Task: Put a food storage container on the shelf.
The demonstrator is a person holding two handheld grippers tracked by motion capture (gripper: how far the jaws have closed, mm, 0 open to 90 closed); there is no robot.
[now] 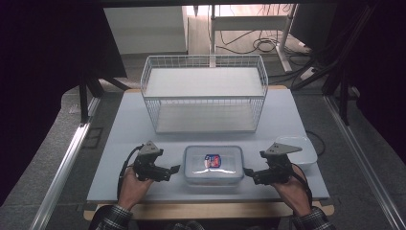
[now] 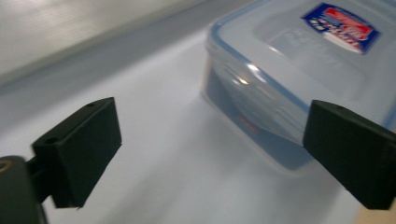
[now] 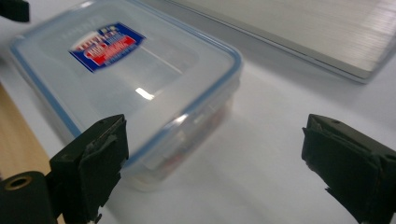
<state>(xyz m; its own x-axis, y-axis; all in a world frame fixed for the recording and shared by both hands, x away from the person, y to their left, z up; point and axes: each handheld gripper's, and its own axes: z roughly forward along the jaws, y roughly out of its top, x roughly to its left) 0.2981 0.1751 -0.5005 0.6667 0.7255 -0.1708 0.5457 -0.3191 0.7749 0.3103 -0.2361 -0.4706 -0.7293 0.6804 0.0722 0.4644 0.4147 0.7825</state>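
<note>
A clear plastic food box (image 1: 213, 165) with a blue-sealed lid and a red and blue label lies near the table's front edge, lid on. My left gripper (image 1: 176, 168) points at the box's left end, open, its jaws wide apart with nothing between them. In the left gripper view the box (image 2: 299, 79) lies just ahead, its corner near the right-hand jaw. My right gripper (image 1: 248, 173) points at the box's right end, also open. In the right gripper view the box (image 3: 135, 88) sits ahead and to the left, beside the left-hand jaw.
A white wire basket shelf (image 1: 205, 93) stands at the back of the pale table (image 1: 129, 139). A second clear container (image 1: 304, 149) sits behind my right hand. The table's wooden front edge (image 1: 206, 210) runs below both hands. Cables lie on the floor beyond.
</note>
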